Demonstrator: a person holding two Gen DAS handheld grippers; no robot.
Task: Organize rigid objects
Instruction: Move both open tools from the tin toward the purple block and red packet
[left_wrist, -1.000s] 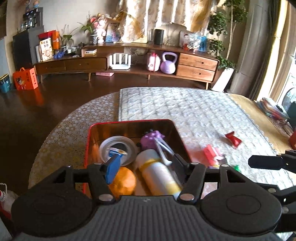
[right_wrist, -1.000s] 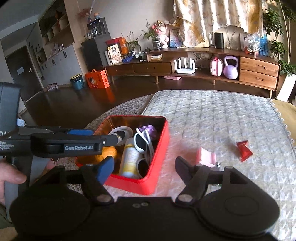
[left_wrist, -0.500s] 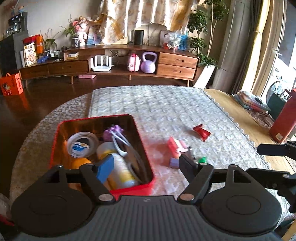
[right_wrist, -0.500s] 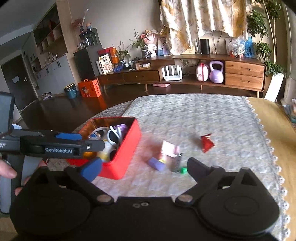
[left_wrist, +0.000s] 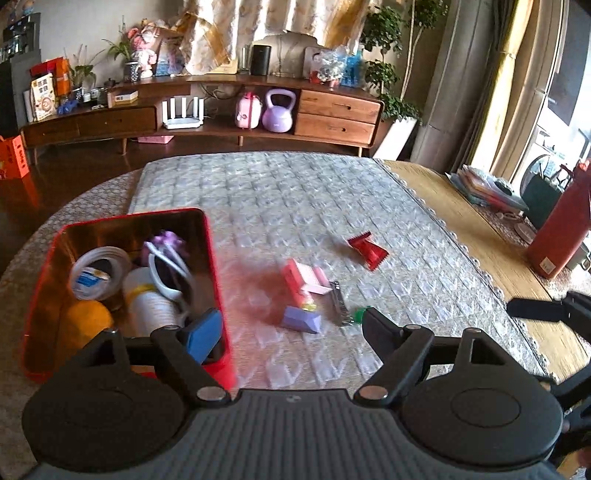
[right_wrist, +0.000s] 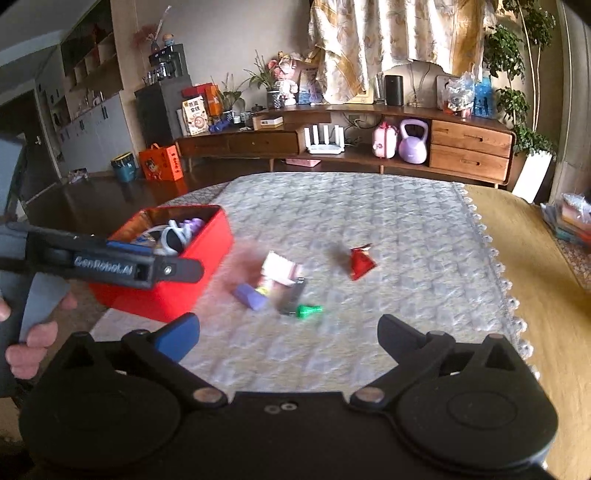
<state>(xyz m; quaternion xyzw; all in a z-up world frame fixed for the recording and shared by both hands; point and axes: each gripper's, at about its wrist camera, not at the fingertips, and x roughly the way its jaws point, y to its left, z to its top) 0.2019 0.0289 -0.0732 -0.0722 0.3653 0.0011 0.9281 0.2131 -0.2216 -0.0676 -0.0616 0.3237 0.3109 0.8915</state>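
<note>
A red tin box (left_wrist: 212, 258) (right_wrist: 207, 254) sits at the left of the quilted table and holds a tape roll (left_wrist: 98, 275), an orange ball (left_wrist: 86, 325), a white bottle (left_wrist: 151, 306) and white sunglasses (left_wrist: 166, 269). Right of it lie a pink box (left_wrist: 303, 280) (right_wrist: 279, 267), a purple block (left_wrist: 301, 320) (right_wrist: 251, 295), a metal nail clipper (left_wrist: 339, 302), a small green piece (right_wrist: 308, 311) and a red wrapper (left_wrist: 367, 250) (right_wrist: 360, 263). My left gripper (left_wrist: 290, 330) is open and empty near the purple block. My right gripper (right_wrist: 288, 338) is open and empty just short of the cluster.
The quilted cloth's scalloped edge (right_wrist: 498, 273) runs along the right, with bare wood beyond. A red bottle (left_wrist: 561, 236) stands at the far right. The left gripper's body (right_wrist: 110, 264) reaches in beside the box. A wooden sideboard (right_wrist: 369, 144) stands beyond the table.
Both grippers have swung right, from over the red box toward the cluster of loose items. Both jaws stay open and empty.
</note>
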